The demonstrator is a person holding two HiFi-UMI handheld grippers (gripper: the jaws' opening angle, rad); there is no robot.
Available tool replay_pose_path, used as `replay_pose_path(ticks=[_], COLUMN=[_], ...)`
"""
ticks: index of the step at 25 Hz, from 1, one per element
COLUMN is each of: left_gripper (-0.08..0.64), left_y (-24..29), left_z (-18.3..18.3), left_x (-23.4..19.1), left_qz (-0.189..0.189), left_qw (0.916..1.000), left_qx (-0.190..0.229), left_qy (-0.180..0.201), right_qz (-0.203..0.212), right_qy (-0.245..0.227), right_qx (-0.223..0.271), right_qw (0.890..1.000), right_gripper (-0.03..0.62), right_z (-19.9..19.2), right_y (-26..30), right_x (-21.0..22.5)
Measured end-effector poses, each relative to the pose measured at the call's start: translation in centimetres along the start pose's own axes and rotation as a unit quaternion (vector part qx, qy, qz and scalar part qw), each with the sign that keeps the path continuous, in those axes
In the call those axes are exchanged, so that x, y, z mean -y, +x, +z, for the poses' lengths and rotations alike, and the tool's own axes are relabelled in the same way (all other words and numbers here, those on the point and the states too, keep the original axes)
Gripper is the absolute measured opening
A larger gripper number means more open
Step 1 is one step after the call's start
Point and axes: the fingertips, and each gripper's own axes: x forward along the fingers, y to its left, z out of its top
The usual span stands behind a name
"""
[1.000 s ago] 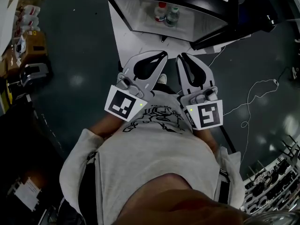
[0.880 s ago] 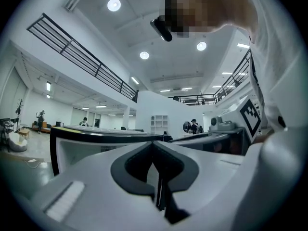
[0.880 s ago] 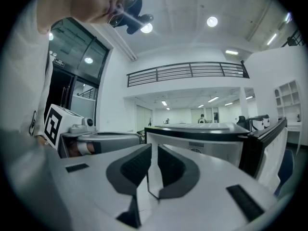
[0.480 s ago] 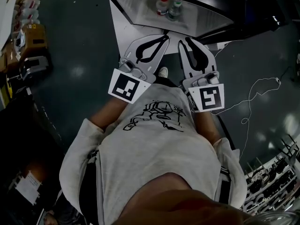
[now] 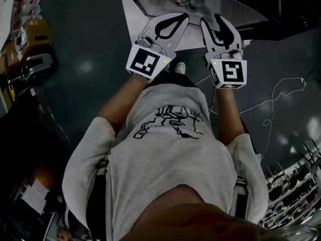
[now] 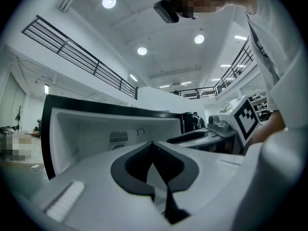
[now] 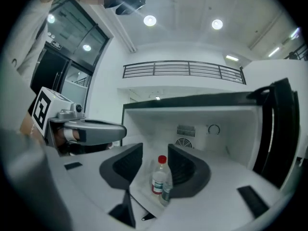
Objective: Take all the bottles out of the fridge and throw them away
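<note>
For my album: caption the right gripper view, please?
Right gripper, jaws just opening and empty, faces two bottles in the open fridge.

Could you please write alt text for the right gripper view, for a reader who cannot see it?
The right claw, whose jaws have just been opening and hold nothing, frames a red-capped bottle and a second bottle standing farther off inside an open white fridge. The left claw shows at the left.
</note>
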Motion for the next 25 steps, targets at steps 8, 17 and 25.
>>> replay_pose_path(ticks=[8, 17, 25], left_gripper=[0.009, 0.009, 0.009], left_y=[3.2, 6.4, 8.5], left_z=[-3.8, -7.8, -10.2], left_x=[-2.4, -4.6, -6.0], left_qz=[0.000, 0.002, 0.002], left_qw=[0.9999, 0.9998, 0.9996], left_qx=[0.005, -0.014, -0.027], left_qy=[0.012, 0.012, 0.007], right_qz=[-0.020, -0.021, -0.018], right_qy=[-0.019, -0.021, -0.008], right_qx=[-0.023, -0.051, -0.055], right_qw=[0.999, 0.998, 0.998], right_gripper=[0.155, 0.170, 0.191], right_z=[-3.8, -8.1, -9.9], right_y=[4.6, 9.6, 13.1], right_x=[2.4, 4.3, 5.8])
